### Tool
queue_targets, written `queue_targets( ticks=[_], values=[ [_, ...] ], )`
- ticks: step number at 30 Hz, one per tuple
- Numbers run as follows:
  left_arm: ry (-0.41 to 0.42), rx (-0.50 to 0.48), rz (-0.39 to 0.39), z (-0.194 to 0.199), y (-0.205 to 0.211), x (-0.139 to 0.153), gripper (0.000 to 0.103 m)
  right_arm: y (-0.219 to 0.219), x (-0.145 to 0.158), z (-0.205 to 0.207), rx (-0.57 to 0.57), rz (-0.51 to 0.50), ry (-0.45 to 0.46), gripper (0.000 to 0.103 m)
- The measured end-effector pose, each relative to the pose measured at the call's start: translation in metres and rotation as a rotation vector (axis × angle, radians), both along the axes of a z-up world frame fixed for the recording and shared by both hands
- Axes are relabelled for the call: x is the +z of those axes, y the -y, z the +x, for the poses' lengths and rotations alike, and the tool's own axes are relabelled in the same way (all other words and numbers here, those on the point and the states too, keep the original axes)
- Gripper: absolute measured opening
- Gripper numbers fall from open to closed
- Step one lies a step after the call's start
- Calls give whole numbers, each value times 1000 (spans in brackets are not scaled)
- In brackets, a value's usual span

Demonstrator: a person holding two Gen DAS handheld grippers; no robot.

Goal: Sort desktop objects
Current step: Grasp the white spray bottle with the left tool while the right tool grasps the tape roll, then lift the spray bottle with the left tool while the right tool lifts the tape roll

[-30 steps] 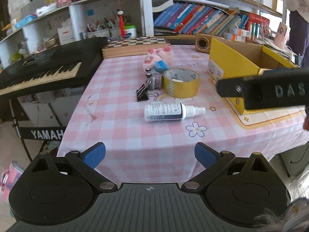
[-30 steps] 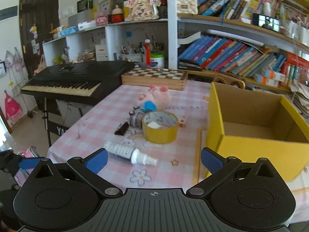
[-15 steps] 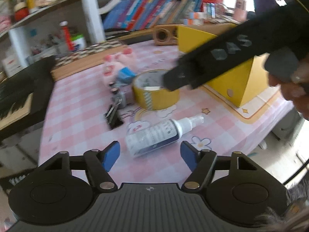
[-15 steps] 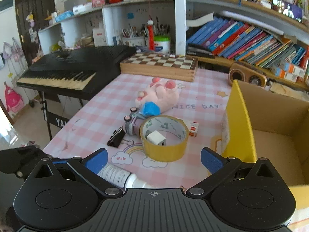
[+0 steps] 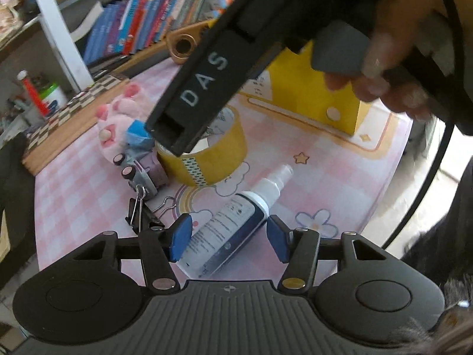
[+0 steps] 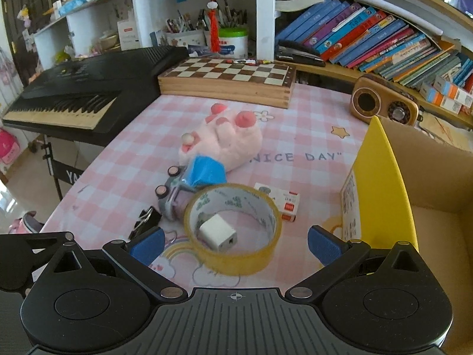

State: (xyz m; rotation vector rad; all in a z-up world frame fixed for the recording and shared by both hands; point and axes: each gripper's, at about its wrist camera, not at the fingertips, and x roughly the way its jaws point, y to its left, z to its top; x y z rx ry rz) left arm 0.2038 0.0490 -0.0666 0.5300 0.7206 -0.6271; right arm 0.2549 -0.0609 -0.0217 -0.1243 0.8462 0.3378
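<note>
My left gripper point(image 5: 229, 238) is open, its blue pads on either side of a white spray bottle point(image 5: 233, 222) lying on the pink checked cloth. My right gripper point(image 6: 236, 244) is open just before a yellow tape roll point(image 6: 233, 233) with a white charger cube point(image 6: 218, 233) inside it. The tape roll also shows in the left wrist view point(image 5: 207, 159), partly hidden by the right gripper's black body point(image 5: 212, 68). A pink plush toy point(image 6: 227, 142), a small toy car point(image 6: 173, 192), a black binder clip point(image 6: 145, 222) and a small white box point(image 6: 280, 199) lie nearby.
An open yellow cardboard box point(image 6: 381, 183) stands at the right. A chessboard box point(image 6: 227, 78), a wooden speaker point(image 6: 384, 102) and a black keyboard point(image 6: 82, 88) lie behind and to the left. Bookshelves point(image 6: 369, 38) line the back.
My left gripper has moved down and forward until the spray bottle lies between its pads. My right gripper has moved in close over the tape roll.
</note>
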Motion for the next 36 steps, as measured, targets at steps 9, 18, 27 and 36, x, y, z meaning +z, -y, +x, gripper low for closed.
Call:
queue_targets(
  ticks=[9,18,27,36],
  values=[
    [-112,76,-25,1,-11,-1,30,-6,-15,18,16,-26,-45,103],
    [-199,265,-113,-17,-27,0,30,-24,-35,31,76,-102,-43,103],
    [-199,295,-136,-7,-17,-2,31,-29,-41,37,101,-115,-38,92],
    [-190,441,-262,-15,-30,5,30,-27,-13,22,114,-66,57,91]
  ],
)
